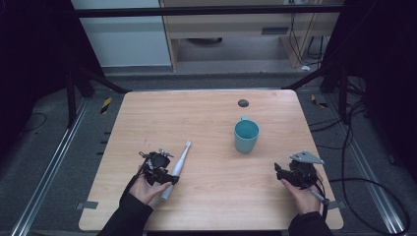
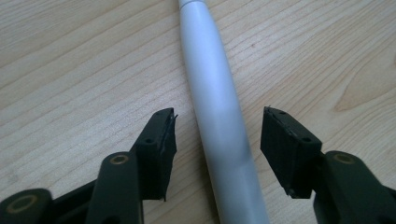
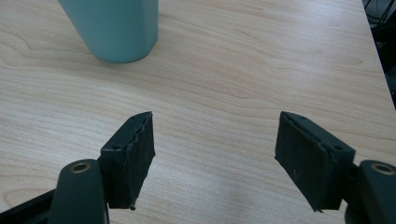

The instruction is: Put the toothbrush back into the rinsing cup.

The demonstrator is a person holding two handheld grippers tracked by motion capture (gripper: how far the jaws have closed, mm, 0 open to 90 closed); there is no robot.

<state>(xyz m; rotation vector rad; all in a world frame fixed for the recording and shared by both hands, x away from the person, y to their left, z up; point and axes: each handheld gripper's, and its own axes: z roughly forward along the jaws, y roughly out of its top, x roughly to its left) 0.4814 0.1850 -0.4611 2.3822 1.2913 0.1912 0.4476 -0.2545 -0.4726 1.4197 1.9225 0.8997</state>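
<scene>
A white electric toothbrush (image 1: 178,166) lies flat on the wooden table (image 1: 206,123), its thin head end pointing away. My left gripper (image 1: 158,169) hangs low over its thick handle (image 2: 219,116), open, one jaw on each side and neither touching it. A teal mug (image 1: 246,135) stands upright right of centre, its handle toward the far side. My right gripper (image 1: 295,173) rests open near the table's right front, with nothing between its jaws. The mug's base (image 3: 114,28) appears at the upper left of the right gripper view.
A small dark round disc (image 1: 243,103) sits near the table's far edge. Bare wood stretches between the toothbrush and the mug. Cables (image 1: 354,182) trail over the floor right of the table.
</scene>
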